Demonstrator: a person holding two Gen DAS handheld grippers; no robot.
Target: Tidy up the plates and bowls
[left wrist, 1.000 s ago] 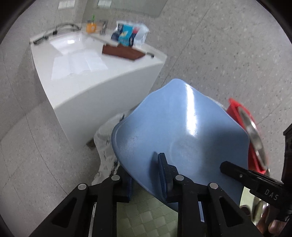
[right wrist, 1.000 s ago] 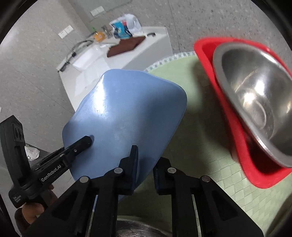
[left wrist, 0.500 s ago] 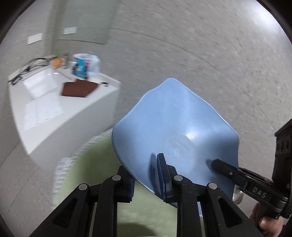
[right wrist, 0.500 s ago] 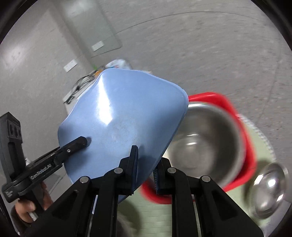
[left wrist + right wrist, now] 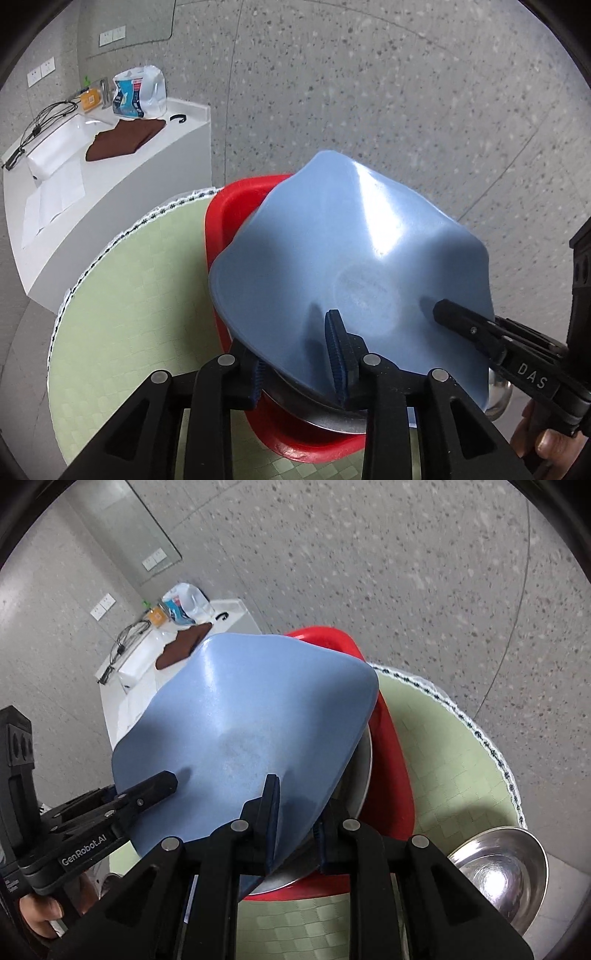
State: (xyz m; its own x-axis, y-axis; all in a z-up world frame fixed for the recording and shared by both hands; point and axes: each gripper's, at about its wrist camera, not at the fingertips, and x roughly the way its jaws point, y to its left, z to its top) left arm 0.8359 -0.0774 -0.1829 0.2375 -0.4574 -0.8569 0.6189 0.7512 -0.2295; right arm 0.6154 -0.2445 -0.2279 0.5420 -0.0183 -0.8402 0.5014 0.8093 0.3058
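A blue squarish bowl [image 5: 354, 243] is held by both grippers at its near rim, tilted, over a red tub [image 5: 221, 206]. My left gripper [image 5: 299, 365] is shut on the bowl's rim. My right gripper [image 5: 295, 834] is shut on the same bowl [image 5: 251, 709], and its finger also shows in the left wrist view [image 5: 465, 321]. A large steel bowl [image 5: 364, 771] lies in the red tub [image 5: 388, 760], mostly hidden under the blue bowl. A small steel bowl [image 5: 506, 875] stands on the table to the right.
The round table has a green checked cloth [image 5: 140, 302] with a white trim. A white counter [image 5: 92, 177] with a sink, a brown cloth [image 5: 125, 136] and a bottle stands behind it. A grey speckled wall is beyond.
Both grippers have carried the blue bowl over the table and lowered it above the red tub with the large steel bowl. Both stay shut on its rim.
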